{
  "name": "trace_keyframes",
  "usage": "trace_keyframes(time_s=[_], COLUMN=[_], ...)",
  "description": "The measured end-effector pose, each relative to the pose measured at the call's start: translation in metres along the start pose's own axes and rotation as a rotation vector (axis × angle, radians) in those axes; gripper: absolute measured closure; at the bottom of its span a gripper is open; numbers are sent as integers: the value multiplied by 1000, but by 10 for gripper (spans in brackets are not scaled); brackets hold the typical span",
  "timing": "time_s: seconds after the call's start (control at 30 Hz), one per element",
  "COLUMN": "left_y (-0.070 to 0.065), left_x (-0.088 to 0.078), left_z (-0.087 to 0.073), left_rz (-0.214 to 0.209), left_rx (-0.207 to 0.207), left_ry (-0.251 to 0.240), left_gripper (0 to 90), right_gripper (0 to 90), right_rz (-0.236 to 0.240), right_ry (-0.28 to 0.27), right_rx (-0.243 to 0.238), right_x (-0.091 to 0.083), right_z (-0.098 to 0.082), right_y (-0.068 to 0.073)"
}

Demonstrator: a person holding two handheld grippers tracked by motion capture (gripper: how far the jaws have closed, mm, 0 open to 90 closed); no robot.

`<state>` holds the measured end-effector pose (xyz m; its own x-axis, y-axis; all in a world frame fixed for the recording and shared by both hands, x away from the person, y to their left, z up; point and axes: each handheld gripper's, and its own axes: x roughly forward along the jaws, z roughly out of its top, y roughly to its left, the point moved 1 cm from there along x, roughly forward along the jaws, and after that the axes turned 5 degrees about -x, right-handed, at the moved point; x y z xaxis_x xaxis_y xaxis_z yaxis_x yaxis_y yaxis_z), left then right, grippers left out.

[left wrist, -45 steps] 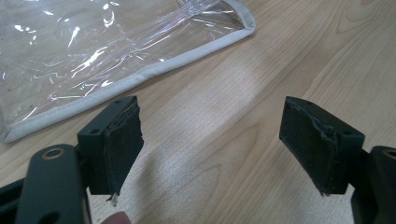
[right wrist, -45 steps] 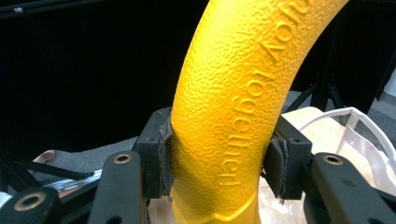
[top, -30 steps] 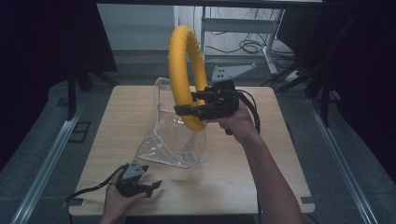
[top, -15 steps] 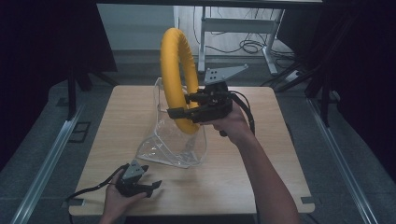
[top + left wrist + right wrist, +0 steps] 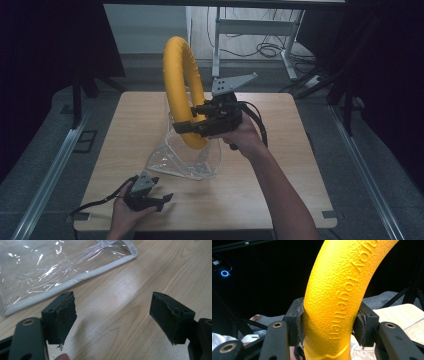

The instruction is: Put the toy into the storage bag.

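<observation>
A big yellow ring [image 5: 181,85] stands upright above the table, its lower arc inside the mouth of a clear plastic bag [image 5: 187,155]. My right gripper [image 5: 186,127] is shut on the ring's lower part; in the right gripper view both pads squeeze the textured yellow ring [image 5: 339,297], which bears raised lettering. My left gripper [image 5: 159,199] rests low near the table's front edge, to the left of the bag. Its jaws stand wide open with bare wood between them, and the bag's [image 5: 57,265] grey-trimmed corner lies just beyond them.
The wooden table [image 5: 290,165] has free room right of the bag and along the back. Metal rails run along the floor on both sides. A desk frame [image 5: 250,30] with cables stands behind the table.
My right gripper has shifted the yellow ring a little to the left and turned it more edge-on over the bag. The left gripper has not moved.
</observation>
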<state>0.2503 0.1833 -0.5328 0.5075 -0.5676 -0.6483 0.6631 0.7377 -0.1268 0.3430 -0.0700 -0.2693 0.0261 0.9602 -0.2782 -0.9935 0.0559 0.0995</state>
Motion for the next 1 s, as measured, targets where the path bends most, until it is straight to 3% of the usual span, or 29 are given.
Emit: trace_keyframes(time_s=[1.0], left_y=[0], left_x=[1], left_z=[0], left_rz=[0], left_rx=[5], left_ry=[10], left_gripper=[211], right_gripper=[497], right_rz=[72], right_ry=[69], right_rx=[49], right_x=[21], right_z=[-29], right_y=[-8])
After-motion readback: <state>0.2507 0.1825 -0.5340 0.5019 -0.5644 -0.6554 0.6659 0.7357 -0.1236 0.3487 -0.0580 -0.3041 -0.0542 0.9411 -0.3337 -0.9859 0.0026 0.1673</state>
